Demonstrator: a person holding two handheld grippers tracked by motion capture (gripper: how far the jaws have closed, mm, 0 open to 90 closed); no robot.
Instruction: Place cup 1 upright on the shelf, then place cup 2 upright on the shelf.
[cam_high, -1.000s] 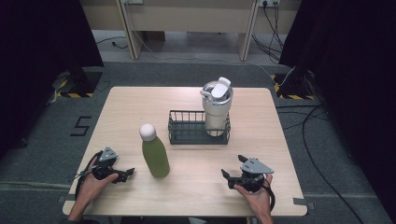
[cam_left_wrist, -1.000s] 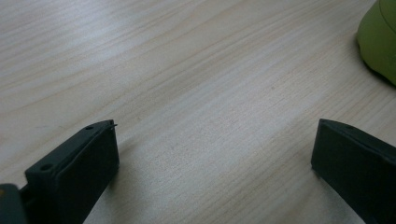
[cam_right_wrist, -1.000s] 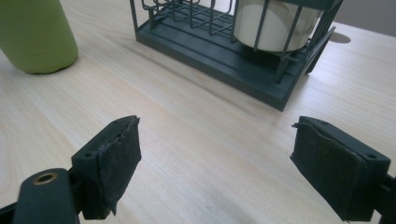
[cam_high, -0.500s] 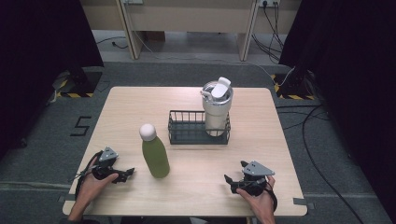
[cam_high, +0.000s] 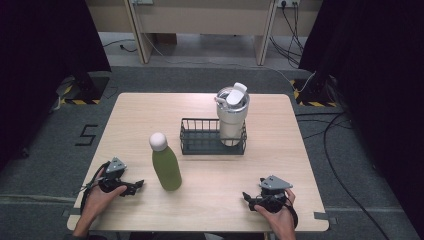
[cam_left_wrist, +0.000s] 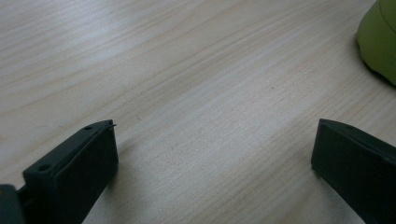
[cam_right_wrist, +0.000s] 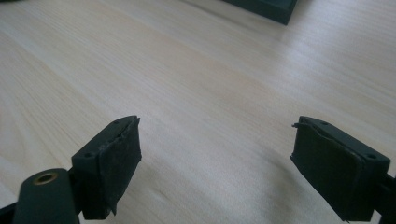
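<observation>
Near the table's (cam_high: 210, 200) front edge, left tongs (cam_high: 136, 186) agape beside green bottle (cam_high: 166, 166), right tongs (cam_high: 248, 199) agape

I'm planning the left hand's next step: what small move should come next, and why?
Probably ease the left gripper toward the green bottle. Its jaws stand open with nothing between them, pointing at the upright bottle just beside it, while the tumbler already stands in the wire basket.

bottle (cam_high: 166, 165) | green, white cap | upright | table's front-left, before basket (cam_high: 200, 146)
</observation>
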